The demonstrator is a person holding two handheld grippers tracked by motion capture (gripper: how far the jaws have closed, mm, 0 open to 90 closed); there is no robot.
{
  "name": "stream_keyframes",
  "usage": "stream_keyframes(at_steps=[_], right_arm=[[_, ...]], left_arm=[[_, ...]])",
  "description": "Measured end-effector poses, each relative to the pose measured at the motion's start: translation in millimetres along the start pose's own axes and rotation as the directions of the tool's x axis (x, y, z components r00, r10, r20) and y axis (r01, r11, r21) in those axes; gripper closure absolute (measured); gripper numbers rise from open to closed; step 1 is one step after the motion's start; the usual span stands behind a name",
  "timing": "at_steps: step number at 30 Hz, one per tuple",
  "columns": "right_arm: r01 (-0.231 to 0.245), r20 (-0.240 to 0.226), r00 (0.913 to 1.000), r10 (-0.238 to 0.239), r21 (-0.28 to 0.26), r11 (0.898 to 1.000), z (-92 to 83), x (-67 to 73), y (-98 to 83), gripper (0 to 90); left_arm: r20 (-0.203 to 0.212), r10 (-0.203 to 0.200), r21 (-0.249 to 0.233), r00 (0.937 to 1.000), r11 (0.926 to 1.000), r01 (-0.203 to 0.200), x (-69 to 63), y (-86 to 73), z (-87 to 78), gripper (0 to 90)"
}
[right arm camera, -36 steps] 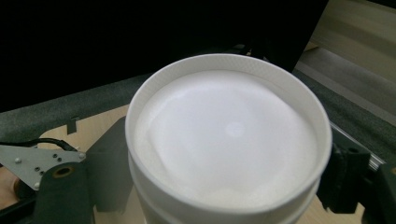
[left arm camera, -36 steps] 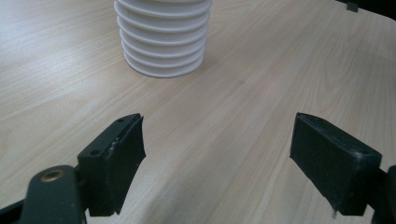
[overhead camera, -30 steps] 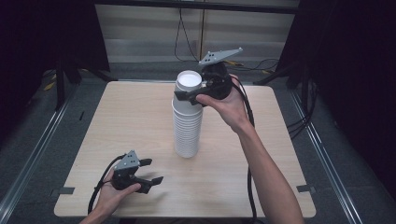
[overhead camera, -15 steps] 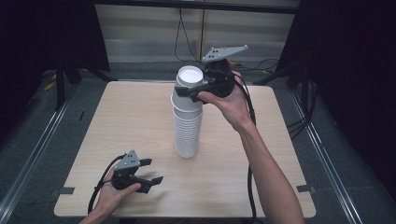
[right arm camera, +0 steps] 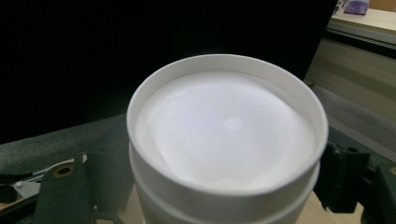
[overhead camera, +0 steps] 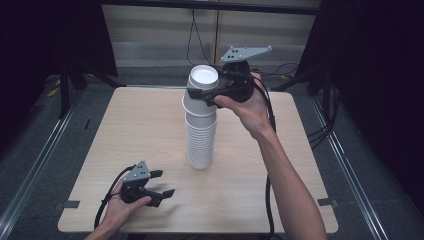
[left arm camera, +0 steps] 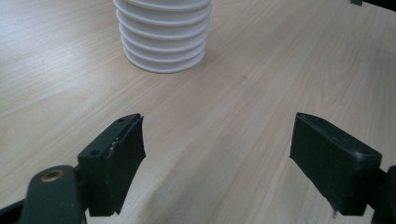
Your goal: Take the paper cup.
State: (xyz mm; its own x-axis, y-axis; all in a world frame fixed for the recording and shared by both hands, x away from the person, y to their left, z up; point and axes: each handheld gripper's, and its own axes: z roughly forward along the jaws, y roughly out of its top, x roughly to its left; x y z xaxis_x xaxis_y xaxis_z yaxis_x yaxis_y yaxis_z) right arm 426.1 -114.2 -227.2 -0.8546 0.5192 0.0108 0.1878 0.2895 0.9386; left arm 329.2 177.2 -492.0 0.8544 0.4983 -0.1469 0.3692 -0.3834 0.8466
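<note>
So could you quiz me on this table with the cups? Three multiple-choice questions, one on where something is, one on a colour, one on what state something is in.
1. Where does the left gripper sit?
A. Low over the table's near left part
B. On top of the cup stack
C. Off the table's far edge

2. What colour are the paper cups?
A. Red
B. White
C. Blue

3. What is the right gripper doing?
A. Lying open on the table
B. Hanging open, far from the cups
C. Closed around the top cups of the stack

Answers:
1 A: the high view shows it in the hand near the wooden table's front left.
2 B: the cups are plain white in all three views.
3 C: the right gripper view shows its jaws on both sides of the top cup.
</note>
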Motion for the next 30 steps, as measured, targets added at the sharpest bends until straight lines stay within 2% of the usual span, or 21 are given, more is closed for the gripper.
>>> stream_keyframes(at_steps=[5,11,16,23,27,30], right_arm=[[0.001,0.001,1.0,-0.001,-0.039,0.999,-3.2,0.5,2.0,21.5],[-0.003,-0.003,1.0,0.002,-0.114,0.993,-9.8,-0.8,4.0,21.6],[-0.006,-0.004,1.0,0.006,-0.134,0.991,-14.3,-1.7,4.2,21.5],[-0.033,-0.027,0.9993,0.028,-0.204,0.978,-20.5,-2.8,0.6,21.7],[-0.04,-0.022,0.9991,0.036,-0.211,0.977,-24.0,-3.2,-1.3,21.7],[-0.049,-0.026,0.9987,0.045,-0.232,0.971,-27.5,-3.5,-1.6,21.7]], left_arm=[[0.005,-0.003,-0.007,1.0,1.0,0.003,-0.1,0.0,0.1,17.5],[0.004,0.003,-0.016,1.0,0.9999,-0.003,-0.3,0.6,-1.5,17.5],[0.004,0.0,-0.017,1.0,0.9998,0.0,0.3,0.7,-1.8,17.5],[0.002,0.008,-0.016,1.0,0.9998,-0.008,-0.3,1.2,-1.6,17.5],[0.002,0.007,-0.016,1.0,0.9998,-0.007,-0.2,1.1,-1.5,17.5],[0.001,0.005,-0.018,1.0,0.9998,-0.005,0.0,1.1,-1.6,17.5]])
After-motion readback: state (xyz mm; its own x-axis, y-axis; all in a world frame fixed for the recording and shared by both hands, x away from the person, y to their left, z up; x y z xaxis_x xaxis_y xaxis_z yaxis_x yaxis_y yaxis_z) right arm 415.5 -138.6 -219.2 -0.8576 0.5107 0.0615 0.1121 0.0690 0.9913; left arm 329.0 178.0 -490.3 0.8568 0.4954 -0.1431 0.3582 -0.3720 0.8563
